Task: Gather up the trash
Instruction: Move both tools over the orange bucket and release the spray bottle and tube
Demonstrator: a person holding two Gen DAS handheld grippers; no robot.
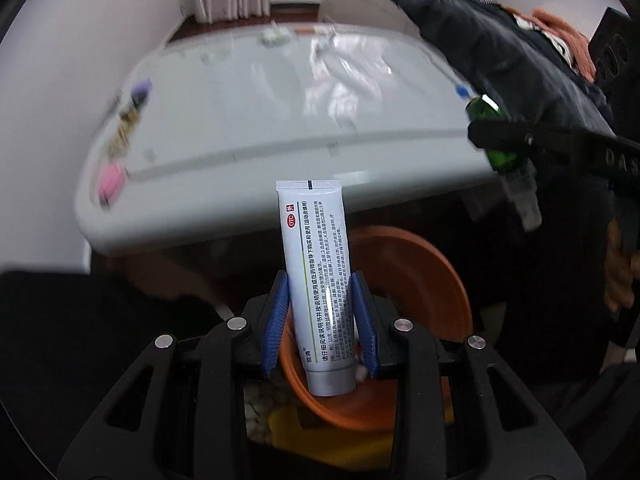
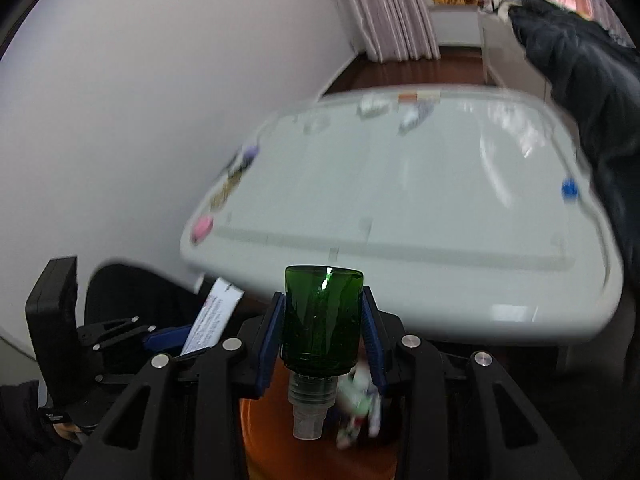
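Note:
My left gripper [image 1: 319,286] is shut on a white ointment tube [image 1: 318,280] with printed text, held upright above an orange bin [image 1: 420,280]. My right gripper [image 2: 323,308] is shut on a green spray bottle [image 2: 322,320], held upside down with its clear nozzle pointing down over the orange bin [image 2: 280,440]. The green bottle also shows in the left wrist view [image 1: 496,136], and the tube in the right wrist view [image 2: 214,316]. Small bits of trash lie in the bin below the bottle.
A white table [image 1: 260,128] lies ahead, blurred, with a pink item [image 1: 110,180], a purple item [image 1: 140,90] and a blue item [image 1: 462,90] near its edges. A dark jacket [image 1: 500,40] hangs at the right. A yellow object [image 1: 320,436] sits under the bin.

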